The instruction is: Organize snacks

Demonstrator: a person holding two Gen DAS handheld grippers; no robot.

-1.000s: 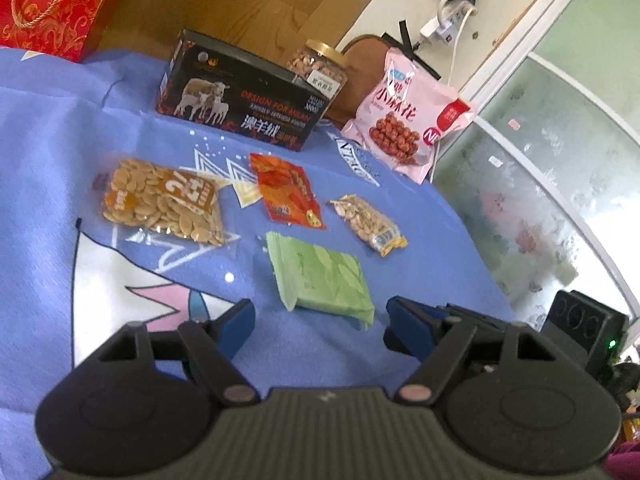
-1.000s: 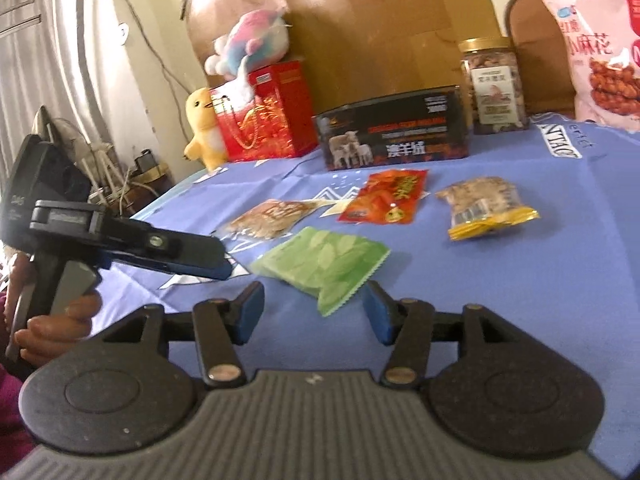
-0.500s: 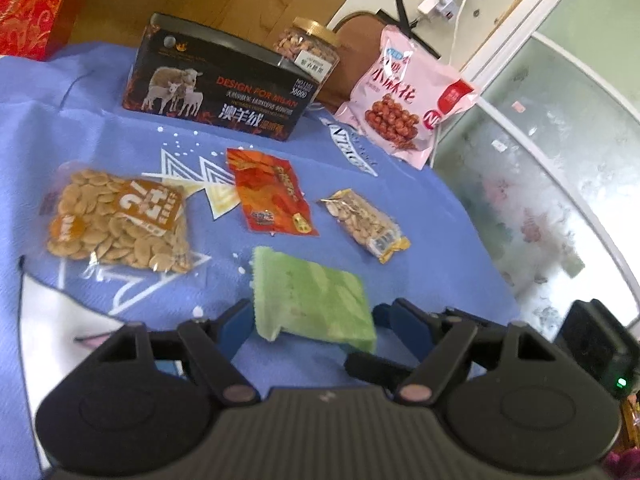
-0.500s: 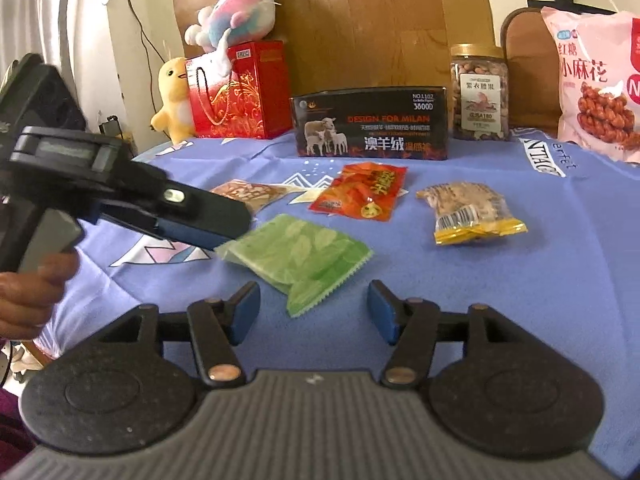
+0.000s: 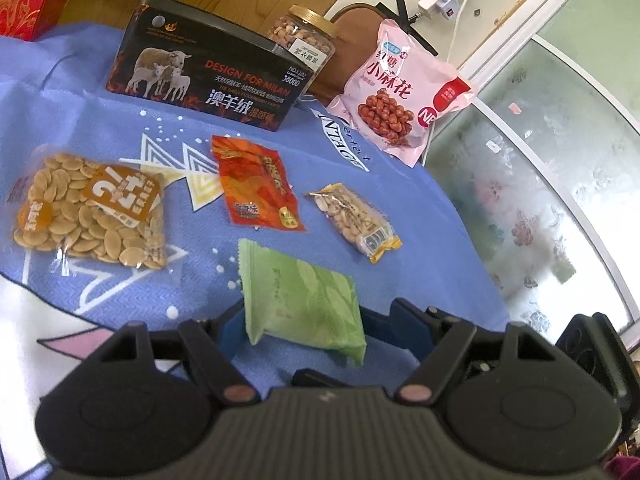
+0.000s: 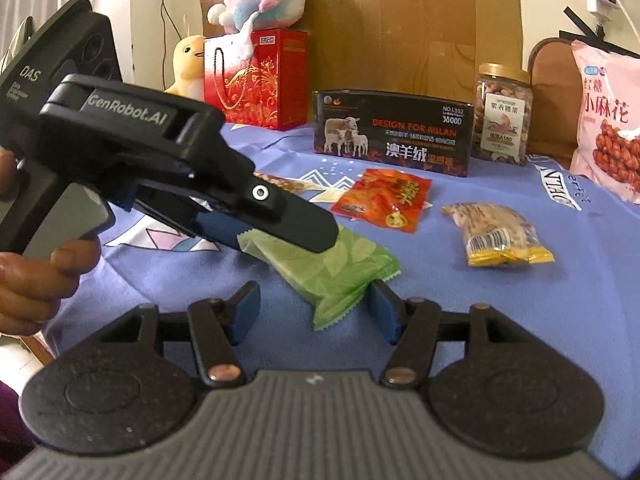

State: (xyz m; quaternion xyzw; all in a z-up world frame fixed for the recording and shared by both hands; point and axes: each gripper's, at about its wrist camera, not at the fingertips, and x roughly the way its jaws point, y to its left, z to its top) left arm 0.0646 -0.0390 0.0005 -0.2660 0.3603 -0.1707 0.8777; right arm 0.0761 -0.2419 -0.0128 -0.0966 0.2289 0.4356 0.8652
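Observation:
A green snack packet [image 5: 300, 300] lies on the blue cloth between the open fingers of my left gripper [image 5: 312, 322]; it also shows in the right wrist view [image 6: 332, 264]. There the left gripper [image 6: 280, 236] straddles the packet's far end. My right gripper [image 6: 314, 308] is open, with the packet's near corner between its fingers. Further back lie a red packet [image 5: 256, 186], a clear bag of nuts with yellow ends [image 5: 354, 220] and a bag of flat seeds [image 5: 88, 210].
A dark box with sheep on it [image 5: 204, 76], a jar of nuts [image 5: 304, 42] and a pink bag [image 5: 404, 92] stand at the table's back. A red gift bag [image 6: 256, 80] and plush toys [image 6: 260, 0] are at the back left. The table edge drops off right [image 5: 472, 240].
My left gripper has moved forward over the green packet, which now sits between its fingers. My right gripper has moved closer, so the packet's corner is now between its fingers.

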